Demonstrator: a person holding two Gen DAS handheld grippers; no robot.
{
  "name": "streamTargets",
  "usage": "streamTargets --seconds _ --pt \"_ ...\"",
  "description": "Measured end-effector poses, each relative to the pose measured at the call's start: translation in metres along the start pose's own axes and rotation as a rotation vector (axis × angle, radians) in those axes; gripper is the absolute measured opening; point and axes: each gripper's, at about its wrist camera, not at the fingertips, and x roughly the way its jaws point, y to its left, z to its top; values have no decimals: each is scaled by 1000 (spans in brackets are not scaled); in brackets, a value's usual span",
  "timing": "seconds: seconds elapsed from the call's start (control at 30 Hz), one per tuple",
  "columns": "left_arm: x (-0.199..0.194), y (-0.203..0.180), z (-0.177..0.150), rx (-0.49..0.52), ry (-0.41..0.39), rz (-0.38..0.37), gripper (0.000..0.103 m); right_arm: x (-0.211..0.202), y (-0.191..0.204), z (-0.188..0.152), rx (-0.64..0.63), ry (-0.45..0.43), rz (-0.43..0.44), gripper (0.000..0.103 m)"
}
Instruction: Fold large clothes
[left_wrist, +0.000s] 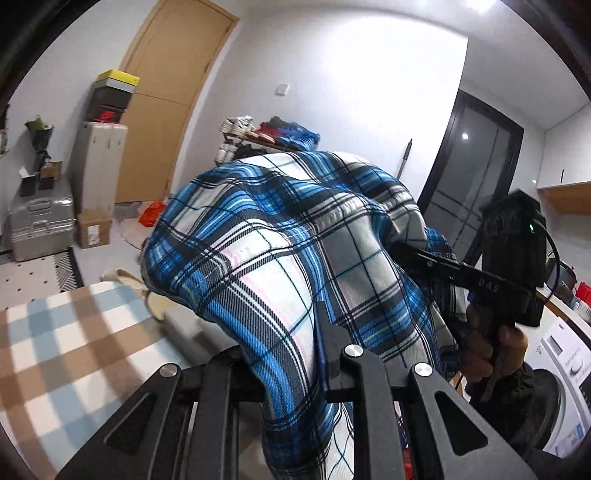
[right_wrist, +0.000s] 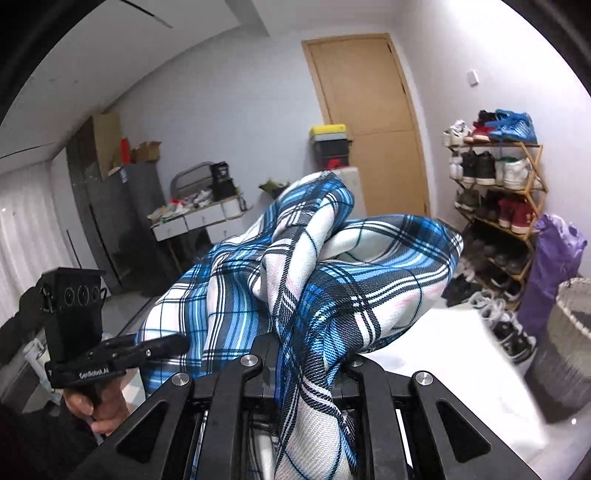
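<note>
Your left gripper (left_wrist: 325, 354) is clamped on a fold of the blue plaid shirt (left_wrist: 280, 236); its jaws stand nearly closed and the fingertips are buried in cloth. The shirt drapes over and below those jaws, hiding whatever lies straight ahead. To their left you see a checked blanket (left_wrist: 55, 354), blurred. To their right, your right hand (left_wrist: 487, 350) grips the other tool.

Your right gripper (right_wrist: 310, 369) is likewise pinched on the same shirt (right_wrist: 332, 280), jaws almost closed, tips covered. Cloth bunches up ahead of them. Left of the jaws your left hand (right_wrist: 96, 406) shows, partly cut off. Beyond, right of the jaws, a shoe rack (right_wrist: 498, 192) stands beside a wooden door (right_wrist: 373, 118).
</note>
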Motion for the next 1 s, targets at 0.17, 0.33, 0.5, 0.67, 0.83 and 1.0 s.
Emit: streamTargets --seconds 0.17,0.33,0.5,0.67,0.83,1.0 --pt "40 -14 -3 -17 95 -62 12 12 -70 15 63 124 -52 15" --pt "105 -12 -34 -74 265 -60 13 62 -146 -25 145 268 -152 29" --pt "140 8 -78 -52 398 -79 34 98 -201 -83 324 411 -243 46" --pt "103 34 -68 -74 396 -132 56 24 -177 -83 328 205 -259 65" --pt "105 79 -44 -229 357 -161 75 -46 -165 -118 447 41 -285 75" --pt "102 87 -46 -365 379 -247 75 -63 -181 -162 675 -30 -244 76"
